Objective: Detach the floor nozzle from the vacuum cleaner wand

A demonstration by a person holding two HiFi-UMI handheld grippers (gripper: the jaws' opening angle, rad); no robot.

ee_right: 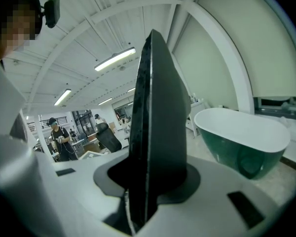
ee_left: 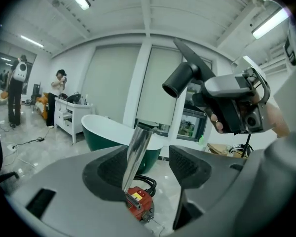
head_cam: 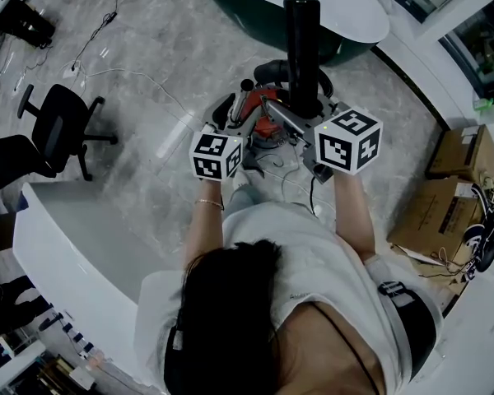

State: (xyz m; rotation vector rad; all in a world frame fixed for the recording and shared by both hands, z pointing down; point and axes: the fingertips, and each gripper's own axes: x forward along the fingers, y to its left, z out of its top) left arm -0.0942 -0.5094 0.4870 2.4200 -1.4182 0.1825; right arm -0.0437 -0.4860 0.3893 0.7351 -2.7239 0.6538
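at the left, the left gripper (ee_left: 148, 169) is seen with its 2 jaws spread wide, and nothing is pinched by them. the shiny silver metal wand tube (ee_left: 137, 154) is framed in the gap, close by the left pad, but no pressing of either pad on it can be made out. its long axis is tilted: it rises from the red vacuum cleaner body (ee_left: 139, 205), low on the grey floor, up and slightly rightward to an open, bare top end. no nozzle is carried on that end.

further right and higher, the black plastic floor nozzle (head_cam: 302, 39) is held up by the right gripper (ee_right: 150, 186), whose jaws are clamped on it. in the right gripper view the gap is filled by the nozzle's dark, wedge-shaped body, stood on edge. in the head view its long axis is set nearly upright above the vacuum body. in the left gripper view its round black neck (ee_left: 176, 84) is pointed down and leftward, toward the wand's open end, yet is clearly apart from it.

the separation is therefore judged to be done. the coming move is judged to turn on 1 relation: the nozzle lies up and to the right of the wand's tip and is borne by the right hand alone, while the wand is nearer to the free left gripper. the nozzle would best be carried further right, so that its neck is not swung back onto the tube.
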